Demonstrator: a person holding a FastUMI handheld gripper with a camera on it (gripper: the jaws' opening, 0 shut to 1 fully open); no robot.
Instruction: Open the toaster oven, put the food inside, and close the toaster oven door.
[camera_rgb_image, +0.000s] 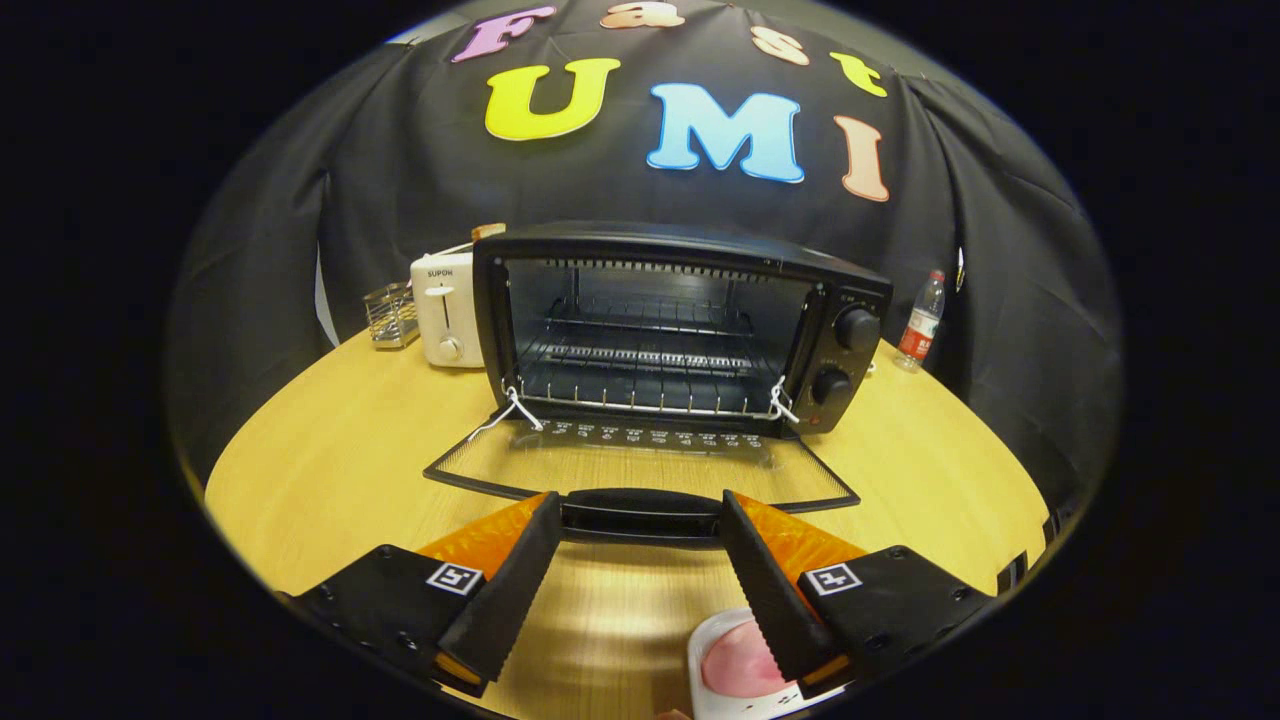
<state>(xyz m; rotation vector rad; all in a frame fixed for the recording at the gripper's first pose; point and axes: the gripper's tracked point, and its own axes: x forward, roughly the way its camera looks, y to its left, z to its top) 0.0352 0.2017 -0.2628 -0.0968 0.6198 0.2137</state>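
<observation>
Left of centre in the frame, beside the pop-up toaster, stands the toaster oven, its glass door folded flat onto the table and the wire rack bare. At bottom centre the gripper is spread wide, holding nothing, its tips just short of the door handle. At lower right, partly under the right finger, sits the food: pink, probably soft and light, on a small white dish. Gripping the stiff dish rim looks safer than squeezing the food.

Toaster oven black – table yellow wood-grain – food pink – jaws orange, black pads.
</observation>
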